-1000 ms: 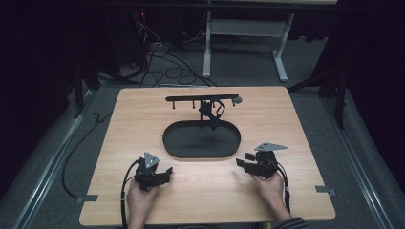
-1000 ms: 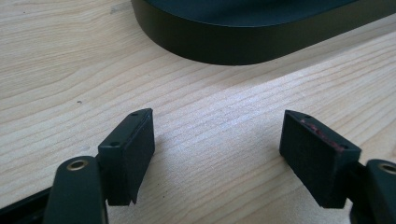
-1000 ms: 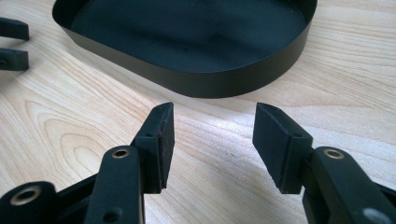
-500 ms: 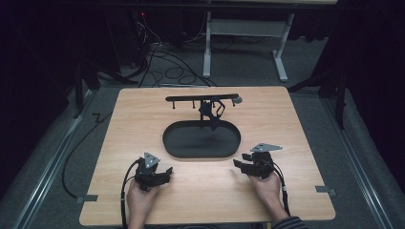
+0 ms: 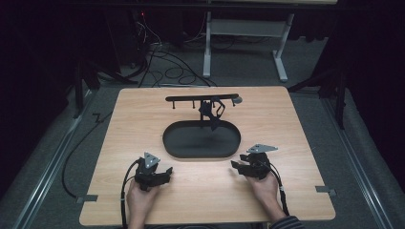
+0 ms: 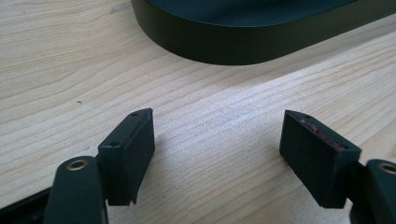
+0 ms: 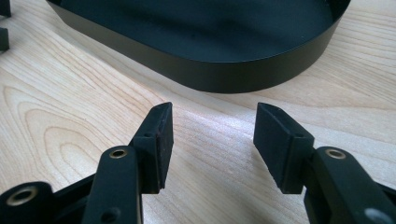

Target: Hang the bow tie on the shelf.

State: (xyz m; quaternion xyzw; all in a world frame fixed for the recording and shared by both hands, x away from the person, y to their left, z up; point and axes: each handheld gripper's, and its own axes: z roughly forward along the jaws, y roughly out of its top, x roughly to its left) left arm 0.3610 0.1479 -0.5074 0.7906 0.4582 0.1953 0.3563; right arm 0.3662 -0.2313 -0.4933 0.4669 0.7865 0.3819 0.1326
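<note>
Table: a light wooden table sits on a grey floor, and a person's two hands come in from its near edge.
Tray: a black oval tray with a low wall lies flat in the middle of the table. Nothing is inside it that I can see.
Stand: a thin black stand rises at the far edge of the tray. A long bar runs across its top, with small pegs hanging under it. The dark bits on its post are too small to tell.
Left gripper: the left gripper rests low on the table, near the tray's near left end, apart from it. Its jaws are spread wide with only bare wood between them. In the left gripper view the tray wall is just ahead.
Right gripper: the right gripper is close to the tray's near right end, not touching it. Its jaws are spread apart and pinch nothing. In the right gripper view the tray's curved wall is just in front.
Hands: the left hand and the right hand each hold a gripper, on the near side of the tray.
</note>
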